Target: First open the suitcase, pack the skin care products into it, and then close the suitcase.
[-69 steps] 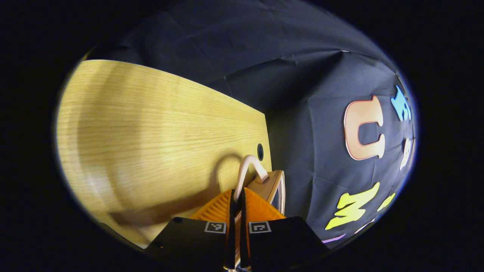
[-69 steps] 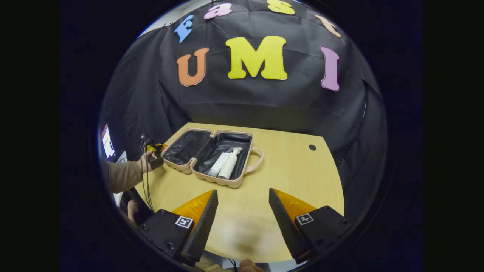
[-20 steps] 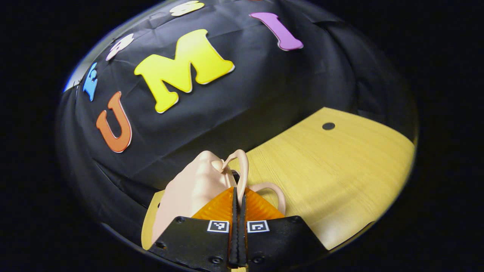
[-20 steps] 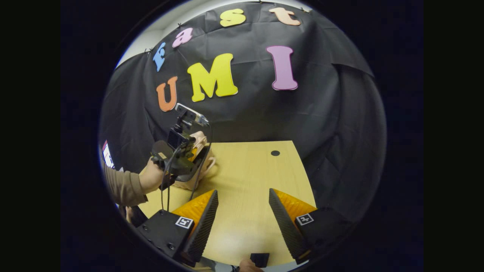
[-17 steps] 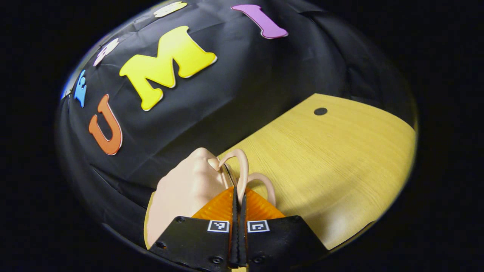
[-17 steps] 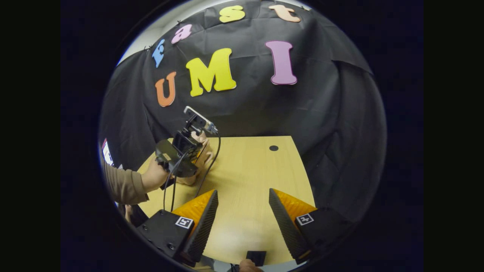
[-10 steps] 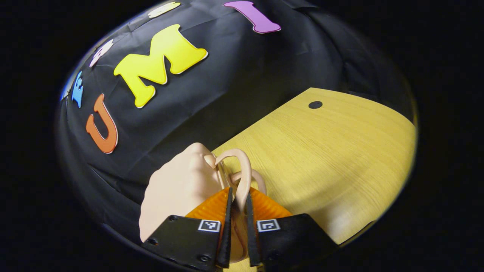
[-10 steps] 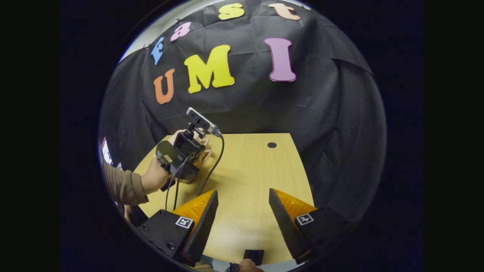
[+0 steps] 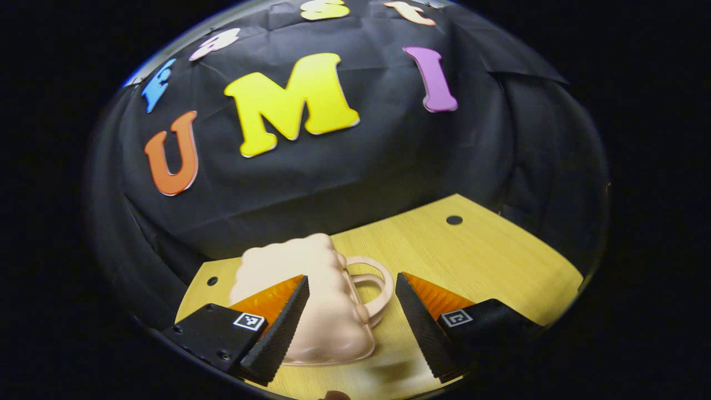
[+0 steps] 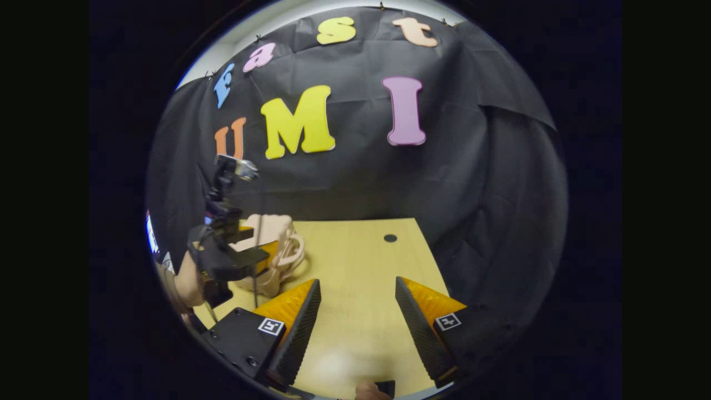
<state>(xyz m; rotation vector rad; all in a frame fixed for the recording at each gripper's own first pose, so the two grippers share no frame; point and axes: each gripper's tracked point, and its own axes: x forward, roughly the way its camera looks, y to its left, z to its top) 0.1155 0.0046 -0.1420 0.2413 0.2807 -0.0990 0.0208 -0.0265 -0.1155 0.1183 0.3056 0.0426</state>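
desk (image 9: 489, 261) carried the closed suitcase (image 9: 311, 300) at 9 o'clock in your right gripper view | your left hand-held gripper (image 9: 350, 328) was released, fingers spread beside the case, not touching | your right hand-held gripper (image 10: 355, 328) was released over bare wood

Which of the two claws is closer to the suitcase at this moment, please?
The left claw: the closed pink suitcase lies right between its open fingers. The right claw hangs open over bare table, well away from it.
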